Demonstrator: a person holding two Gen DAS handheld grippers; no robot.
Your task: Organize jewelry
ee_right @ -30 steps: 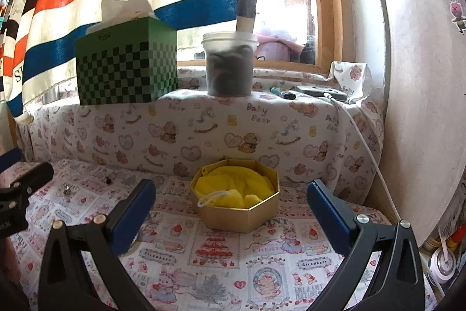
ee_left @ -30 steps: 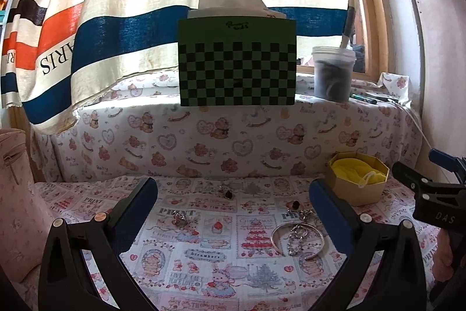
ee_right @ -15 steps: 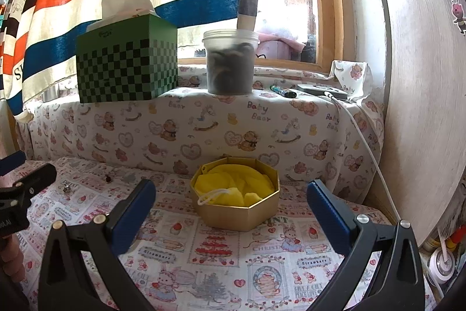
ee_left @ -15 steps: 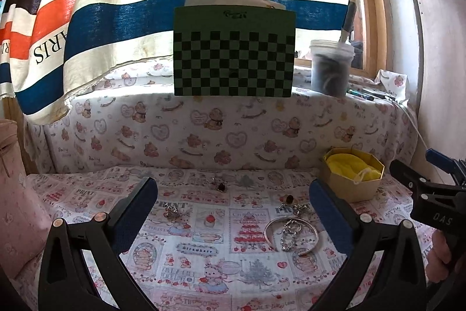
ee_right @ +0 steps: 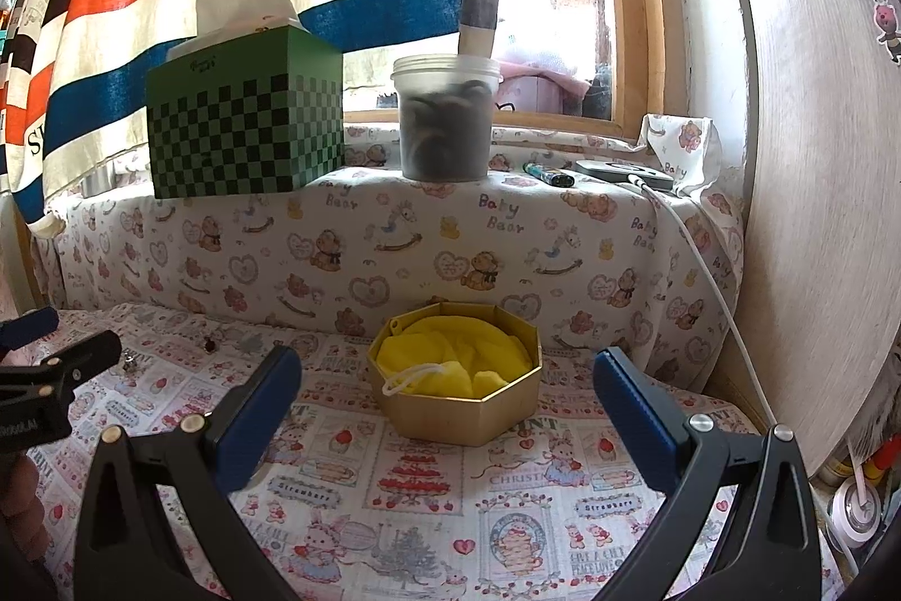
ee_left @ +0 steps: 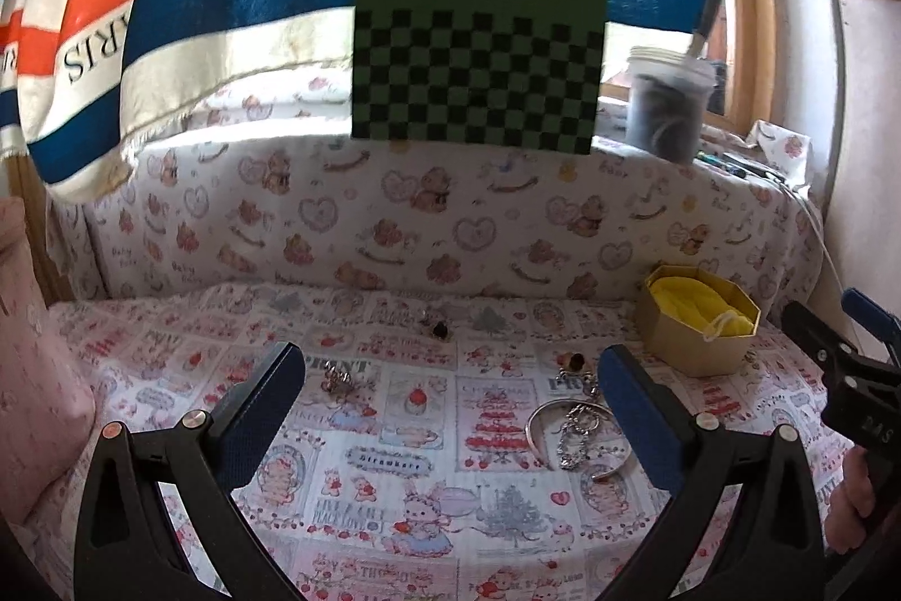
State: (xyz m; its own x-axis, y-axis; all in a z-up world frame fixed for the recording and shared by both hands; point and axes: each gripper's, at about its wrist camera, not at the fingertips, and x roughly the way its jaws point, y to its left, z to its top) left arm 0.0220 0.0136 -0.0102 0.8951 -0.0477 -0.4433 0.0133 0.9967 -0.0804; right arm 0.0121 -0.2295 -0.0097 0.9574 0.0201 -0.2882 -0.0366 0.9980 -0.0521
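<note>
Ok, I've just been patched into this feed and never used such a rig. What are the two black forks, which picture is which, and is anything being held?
There is no robot arm: a person carries one hand-held gripper in each hand, with a fisheye camera looking along its two blue-padded fingers.

One picture is from the left gripper. It looks down at the printed cloth, where a silver bangle with a chain across it and several small rings lie. The right gripper shows at that picture's right edge.

The other picture is from the right gripper, facing the gold octagonal box that holds a yellow pouch.

Behind, on the ledge, stand a green checkered tissue box and a plastic tub.

Both grippers are open and hold nothing.
</note>
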